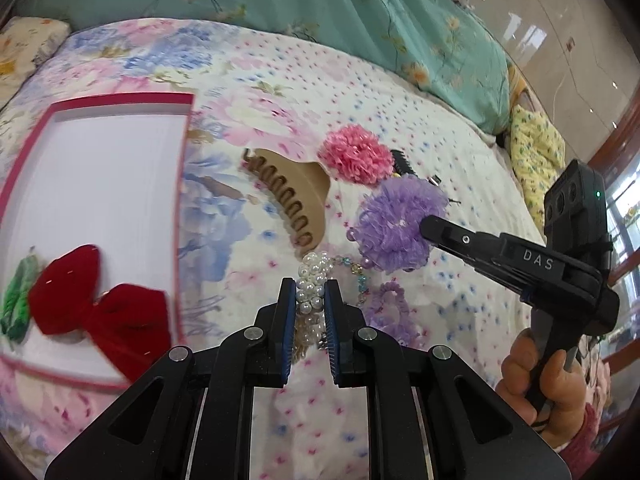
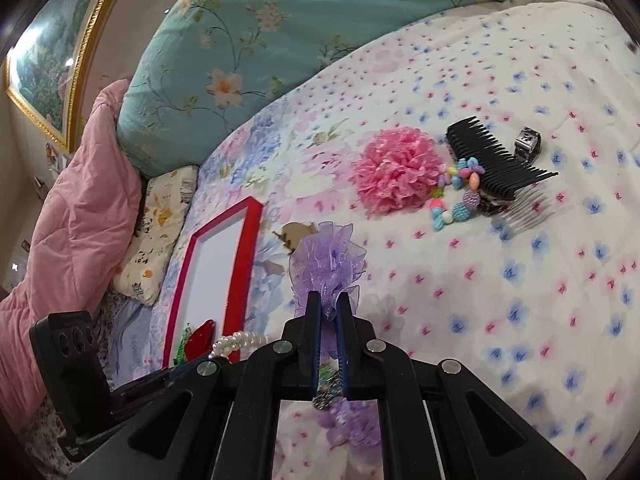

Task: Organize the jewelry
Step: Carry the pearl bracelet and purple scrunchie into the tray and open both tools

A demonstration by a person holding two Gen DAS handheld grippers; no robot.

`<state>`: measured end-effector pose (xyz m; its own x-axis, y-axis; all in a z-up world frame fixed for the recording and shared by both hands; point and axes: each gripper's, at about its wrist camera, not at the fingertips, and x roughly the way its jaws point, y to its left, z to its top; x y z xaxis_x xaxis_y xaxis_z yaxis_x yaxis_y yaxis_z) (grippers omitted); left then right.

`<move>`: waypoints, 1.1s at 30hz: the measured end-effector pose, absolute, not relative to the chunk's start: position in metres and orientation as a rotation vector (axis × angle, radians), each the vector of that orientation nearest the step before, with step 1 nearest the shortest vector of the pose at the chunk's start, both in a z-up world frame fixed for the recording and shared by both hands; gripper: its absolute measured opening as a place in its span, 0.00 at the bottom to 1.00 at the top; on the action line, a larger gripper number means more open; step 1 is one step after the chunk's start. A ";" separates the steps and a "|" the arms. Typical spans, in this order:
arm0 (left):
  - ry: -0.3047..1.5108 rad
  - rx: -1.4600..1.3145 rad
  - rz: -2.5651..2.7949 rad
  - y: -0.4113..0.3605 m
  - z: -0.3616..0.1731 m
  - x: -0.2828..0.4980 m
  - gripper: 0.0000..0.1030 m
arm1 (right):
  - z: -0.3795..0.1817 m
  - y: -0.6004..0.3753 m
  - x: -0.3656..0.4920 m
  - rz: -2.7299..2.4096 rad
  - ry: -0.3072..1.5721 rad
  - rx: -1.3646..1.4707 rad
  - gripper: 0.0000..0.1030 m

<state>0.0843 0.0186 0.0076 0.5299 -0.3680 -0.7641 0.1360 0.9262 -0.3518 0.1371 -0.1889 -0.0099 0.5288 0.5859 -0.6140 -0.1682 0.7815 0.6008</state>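
Note:
My left gripper (image 1: pixel 311 285) is shut on a cluster of white pearls (image 1: pixel 313 276), lifted a little off the bed. My right gripper (image 2: pixel 329 300) is shut on a purple organza flower (image 2: pixel 328 260), which also shows in the left wrist view as the purple flower (image 1: pixel 394 224). The red-rimmed white box (image 1: pixel 120 99) lies to the left with a red bow (image 1: pixel 100 308) and a green piece (image 1: pixel 18 296) in it. A tan claw clip (image 1: pixel 292 196), a pink pom flower (image 1: pixel 356 154) and a small purple scrunchie (image 1: pixel 390 308) lie on the bedspread.
A black comb (image 2: pixel 492 160), a colourful bead bracelet (image 2: pixel 456 188), a clear comb (image 2: pixel 524 210) and a metal watch (image 2: pixel 528 142) lie beyond the pink flower. A teal floral quilt (image 2: pixel 240 60) and a pink quilt (image 2: pixel 80 208) border the bed. A hand (image 1: pixel 536 376) holds the right gripper's handle.

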 end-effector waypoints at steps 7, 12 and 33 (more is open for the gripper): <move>0.939 -0.288 -0.265 0.043 0.016 0.068 0.12 | -0.001 -0.171 0.125 0.519 0.905 0.498 0.06; 0.909 -0.300 -0.233 0.063 0.025 0.058 0.12 | 0.004 -0.151 0.121 0.559 0.909 0.475 0.06; 0.841 -0.401 -0.050 0.178 0.033 0.061 0.12 | 0.010 -0.032 0.128 0.738 0.950 0.369 0.06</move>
<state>0.0611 0.1783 0.0326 0.6699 -0.1999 -0.7151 -0.1139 0.9240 -0.3650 0.1280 -0.0321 0.0096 0.3672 0.7115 -0.5991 -0.4052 0.7022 0.5855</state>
